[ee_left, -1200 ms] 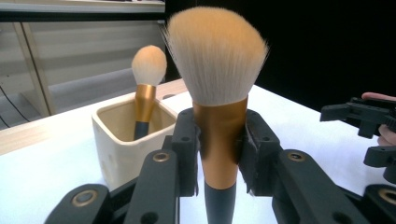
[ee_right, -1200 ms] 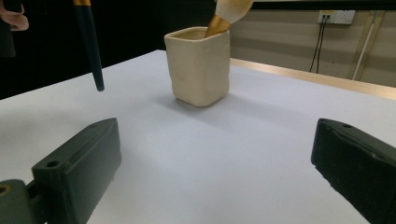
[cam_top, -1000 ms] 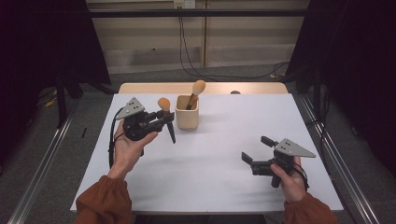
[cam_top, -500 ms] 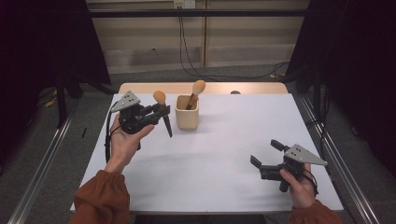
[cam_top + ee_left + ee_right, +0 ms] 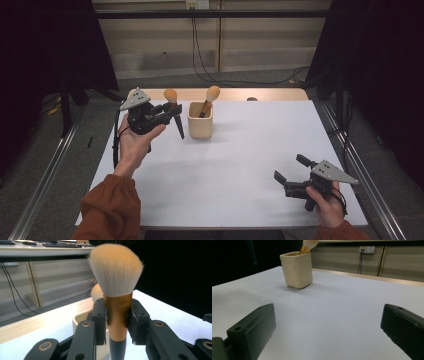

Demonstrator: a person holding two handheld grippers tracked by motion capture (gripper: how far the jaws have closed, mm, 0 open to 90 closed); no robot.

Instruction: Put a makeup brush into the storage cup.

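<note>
My left gripper (image 5: 172, 107) is shut on a makeup brush (image 5: 173, 107), held upright above the table's far left, just left of a cream cup (image 5: 200, 120). The left gripper view shows the jaws clamped on the brush's gold ferrule (image 5: 118, 315), its pale bristles (image 5: 115, 268) up and its dark handle pointing down. A second brush (image 5: 209, 99) leans in the cup, bristles up. My right gripper (image 5: 292, 169) stands open low over the near right of the table, with nothing between its jaws. From the right gripper view the cup (image 5: 297, 269) stands far ahead at the left.
The white table (image 5: 250, 165) has a wooden strip (image 5: 270, 94) along its far edge. Metal rails (image 5: 45, 175) run along the floor on both sides. Cables (image 5: 205, 65) hang by the back wall.
My left gripper has lifted the brush higher and drawn it slightly left, away from the cup. My right gripper has pulled back toward the near right corner, still open.
</note>
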